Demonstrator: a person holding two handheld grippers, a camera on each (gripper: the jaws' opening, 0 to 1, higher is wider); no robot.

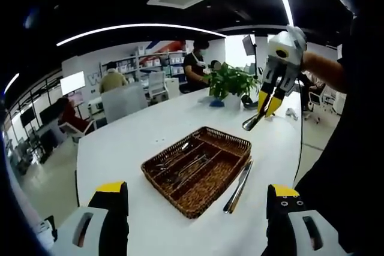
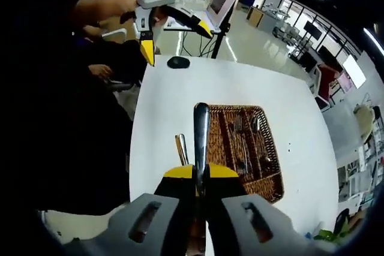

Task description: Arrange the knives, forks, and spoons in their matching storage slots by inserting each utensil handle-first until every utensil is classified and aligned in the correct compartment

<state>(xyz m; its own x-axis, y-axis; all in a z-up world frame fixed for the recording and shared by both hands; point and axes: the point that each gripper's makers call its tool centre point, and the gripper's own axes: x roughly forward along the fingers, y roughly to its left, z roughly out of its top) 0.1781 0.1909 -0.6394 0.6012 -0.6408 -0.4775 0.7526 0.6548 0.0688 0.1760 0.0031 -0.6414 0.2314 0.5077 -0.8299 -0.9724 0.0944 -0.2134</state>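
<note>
White and rounded, the bench (image 1: 150,136) stood in an open office with strip lights overhead, shelving at the far wall and seated people behind it.

Right tool (image 2: 201,175): its yellow-tipped jaws were closed together on the handle of a utensil (image 2: 200,129), whose metal end projected forward over the bench, toward the basket. In the left gripper view the same tool (image 1: 268,105) hung above the bench's far right side, held by a person's hand, with the utensil (image 1: 252,123) slanting down from its tips. Whether the piece was a knife, fork or spoon could not be told.

Left tool (image 1: 198,196): its two jaws stood wide apart and held nothing, framing the near edge of the bench. In the right gripper view this tool (image 2: 174,37) was raised beyond the far end of the bench, jaws spread.

Wicker basket (image 1: 198,169): a divided rectangular tray resting on the bench between the two tools, with several metal utensils (image 1: 192,163) lying lengthwise in its slots; their kinds were too small to tell.

Loose cutlery (image 1: 239,185): two long pieces lay side by side on the bench just beside the basket's right edge, parallel to it.

Potted plant (image 1: 231,82): stood at the bench's far end.
</note>
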